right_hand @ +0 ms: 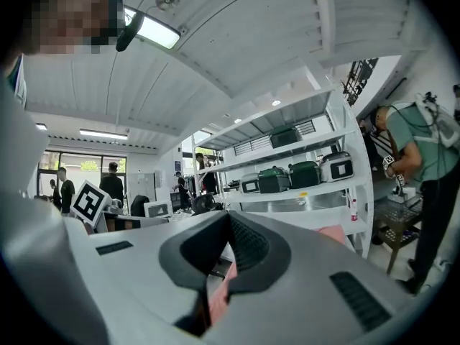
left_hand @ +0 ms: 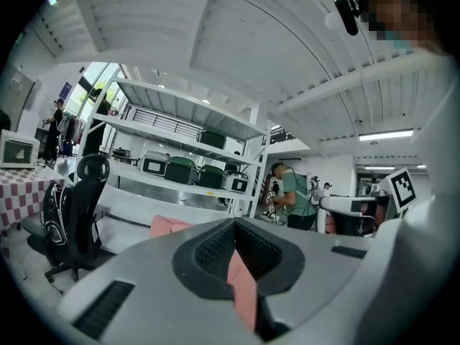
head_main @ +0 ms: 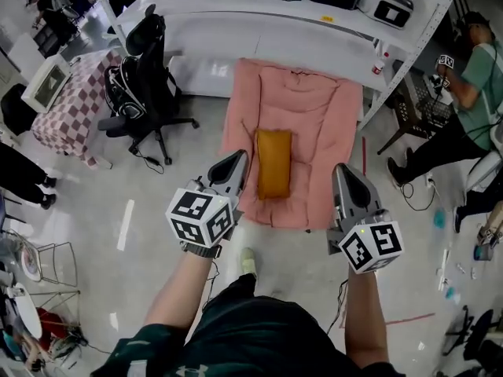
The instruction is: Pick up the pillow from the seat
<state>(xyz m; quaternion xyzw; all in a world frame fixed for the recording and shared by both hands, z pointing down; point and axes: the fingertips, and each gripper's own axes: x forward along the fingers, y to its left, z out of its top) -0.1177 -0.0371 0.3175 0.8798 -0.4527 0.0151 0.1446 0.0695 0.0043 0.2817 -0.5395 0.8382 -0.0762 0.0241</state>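
Observation:
An orange pillow (head_main: 273,163) lies lengthwise on the middle of a pink padded seat (head_main: 314,116) on the floor ahead of me. My left gripper (head_main: 240,157) hovers just left of the pillow over the seat's left edge, jaws shut and empty. To the right of the pillow, near the seat's front corner, my right gripper (head_main: 343,170) is held with its jaws together and nothing in them. In the left gripper view the shut jaws (left_hand: 234,221) point level at the shelves, with the pink seat (left_hand: 169,226) low behind them. The right gripper view shows shut jaws (right_hand: 228,214) and a corner of the seat (right_hand: 332,232).
A black office chair (head_main: 145,77) stands left of the seat, beside a checkered table (head_main: 75,104). A white shelf rack (head_main: 314,14) with cases runs behind the seat. A person in a green shirt (head_main: 475,77) works at the right. Cables lie on the floor.

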